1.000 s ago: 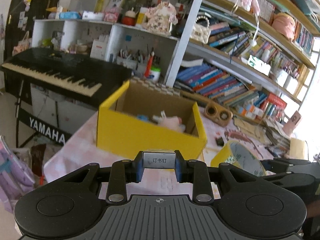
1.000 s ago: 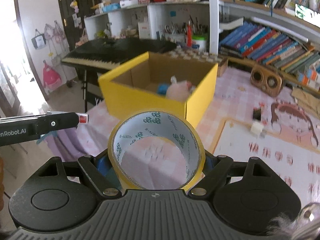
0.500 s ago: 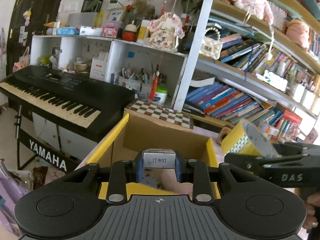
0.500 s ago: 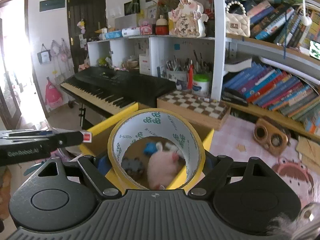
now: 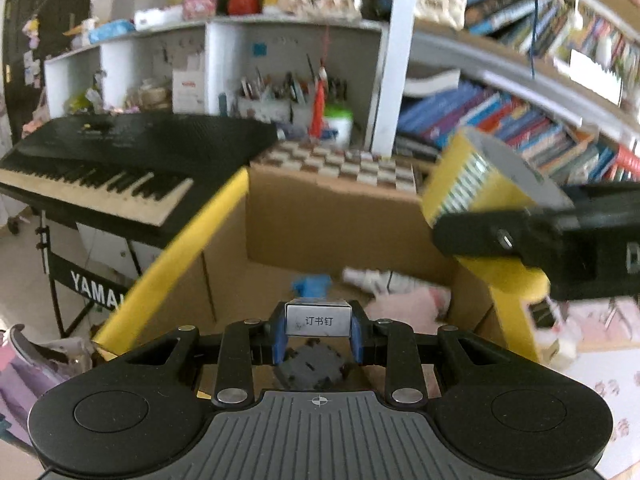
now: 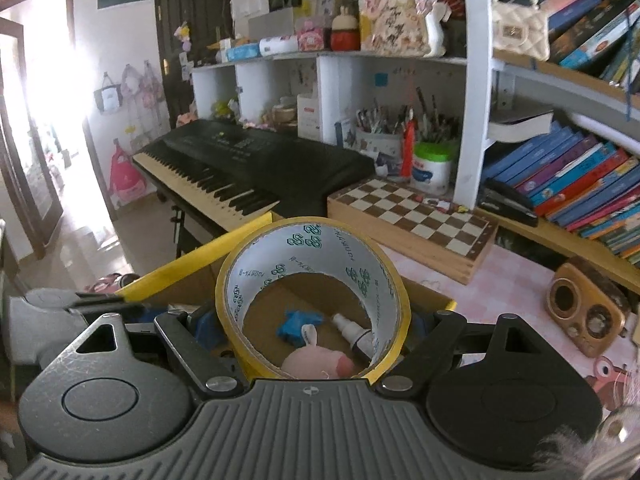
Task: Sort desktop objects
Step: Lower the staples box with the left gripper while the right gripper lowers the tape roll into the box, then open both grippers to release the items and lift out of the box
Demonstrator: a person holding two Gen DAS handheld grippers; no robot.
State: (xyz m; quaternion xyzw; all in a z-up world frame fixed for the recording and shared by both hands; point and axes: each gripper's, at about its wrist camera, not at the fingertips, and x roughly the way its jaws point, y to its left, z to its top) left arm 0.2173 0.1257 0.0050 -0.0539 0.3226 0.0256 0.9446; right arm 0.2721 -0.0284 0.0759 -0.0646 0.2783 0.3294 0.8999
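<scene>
My left gripper (image 5: pixel 319 334) is shut on a small silver staple box (image 5: pixel 319 320) and hangs over the open yellow cardboard box (image 5: pixel 176 252). My right gripper (image 6: pixel 314 328) is shut on a wide roll of yellow tape (image 6: pixel 314 300), its ring facing the camera, above the same box (image 6: pixel 192 256). In the left wrist view the tape roll (image 5: pixel 476 176) and the right gripper show at the right, over the box's right wall. Inside the box lie a pink plush (image 6: pixel 316 362), a blue item (image 6: pixel 298 320), a small spray bottle (image 6: pixel 356 330) and a dark block (image 5: pixel 312 364).
A black keyboard (image 6: pixel 248 168) stands left of the box. A chessboard (image 6: pixel 412 220) lies behind it, under shelves full of books and pen cups. A wooden speaker (image 6: pixel 588 312) sits on the pink patterned tabletop (image 6: pixel 516 288) at the right.
Both grippers have moved forward from in front of the yellow box to over its opening, each still holding its item. The box's contents now lie directly below them.
</scene>
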